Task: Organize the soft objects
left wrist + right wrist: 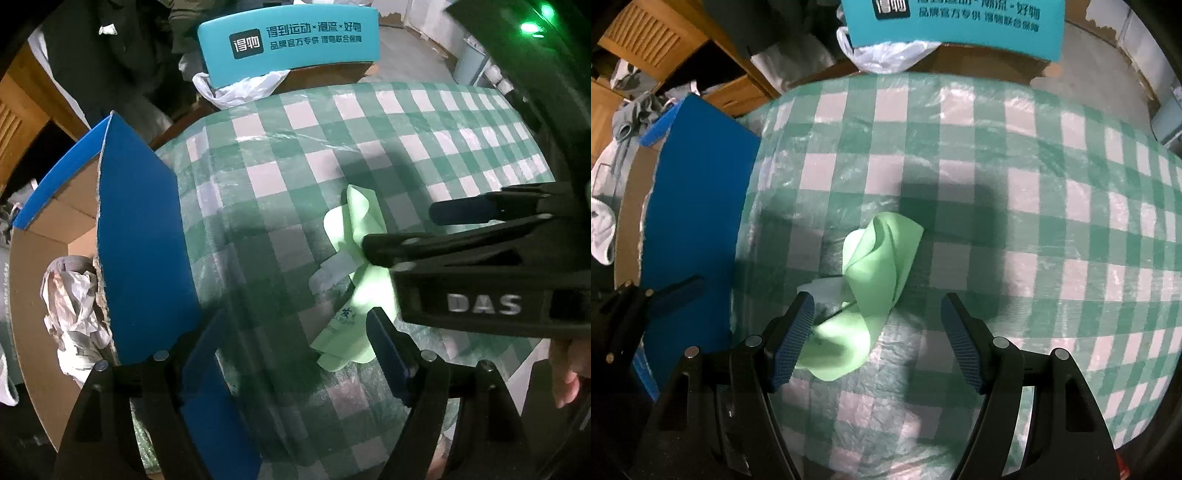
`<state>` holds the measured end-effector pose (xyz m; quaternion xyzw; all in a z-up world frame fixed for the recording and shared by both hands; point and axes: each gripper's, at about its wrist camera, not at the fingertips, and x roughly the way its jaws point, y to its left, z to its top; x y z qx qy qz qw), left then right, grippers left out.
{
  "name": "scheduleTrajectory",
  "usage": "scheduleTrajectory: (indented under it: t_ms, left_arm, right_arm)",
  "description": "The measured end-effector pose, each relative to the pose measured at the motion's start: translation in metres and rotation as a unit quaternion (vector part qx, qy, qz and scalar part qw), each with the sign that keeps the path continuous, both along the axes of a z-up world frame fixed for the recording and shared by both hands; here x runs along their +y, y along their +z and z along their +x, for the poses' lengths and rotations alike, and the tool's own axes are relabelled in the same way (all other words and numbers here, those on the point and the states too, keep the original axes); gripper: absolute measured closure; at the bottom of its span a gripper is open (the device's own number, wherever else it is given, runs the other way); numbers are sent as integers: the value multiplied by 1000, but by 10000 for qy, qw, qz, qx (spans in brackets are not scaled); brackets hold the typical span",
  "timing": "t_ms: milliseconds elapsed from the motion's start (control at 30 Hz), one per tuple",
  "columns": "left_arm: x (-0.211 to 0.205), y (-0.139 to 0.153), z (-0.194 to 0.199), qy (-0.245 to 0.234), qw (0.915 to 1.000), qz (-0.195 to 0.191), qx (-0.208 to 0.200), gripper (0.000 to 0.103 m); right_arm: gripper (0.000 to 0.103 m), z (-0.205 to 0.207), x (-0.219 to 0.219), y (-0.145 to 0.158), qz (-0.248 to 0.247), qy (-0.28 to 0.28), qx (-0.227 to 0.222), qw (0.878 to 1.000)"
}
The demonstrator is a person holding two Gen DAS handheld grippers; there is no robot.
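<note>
The right gripper [877,332] hangs over the table with its jaws spread and nothing pressed between them; its left pad sits just at the edge of the crumpled light-green cloth [875,266], the other pad well clear over bare covering. The left gripper [295,354] is likewise open and empty, one finger low beside the blue flap [140,236] of the cardboard box [40,266], the other just beside the near end of the cloth. The step in hand looks to be picking the cloth up, most likely to carry it to the box. To do it well, the right gripper should shift so the bunched middle of the cloth, not a loose corner, lies between the pads, then go down until the tips nearly meet the table before closing, since thin fabric slips out of a shallow pinch. The clear plastic film over the tablecloth [1015,177] is wrinkled and may lift with the cloth if the pads catch it. The two grippers are close, so only one should close at a time. Beyond the green-and-white checked table stand a teal box with printing [288,40], a white plastic bag [236,88] and wooden furniture [639,40]; crumpled pale material [74,302] already lies in the box.
</note>
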<state>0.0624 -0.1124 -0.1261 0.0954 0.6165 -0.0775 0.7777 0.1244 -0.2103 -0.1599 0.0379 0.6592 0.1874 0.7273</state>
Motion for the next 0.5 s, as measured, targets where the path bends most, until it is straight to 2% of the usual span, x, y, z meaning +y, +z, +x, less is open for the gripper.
scheduleTrajectory:
  t_ms: [333, 400, 467, 500]
  left_arm:
    - [-1, 0, 0, -52, 10000, -5, 33, 19]
    - [-2, -1, 0, -83, 10000, 19, 46, 18]
    - [-5, -3, -2, -163, 9998, 73, 72, 17]
    - [-6, -4, -3, -194, 9997, 110, 68, 16]
  right_arm:
    - [32, 2, 11, -29, -10, 118, 309, 9995]
    - [41, 1, 12, -33, -74, 168, 320, 9993]
    - [58, 0, 11, -37, -80, 191, 366, 9991]
    - [62, 0, 10, -39, -50, 198, 395, 9990]
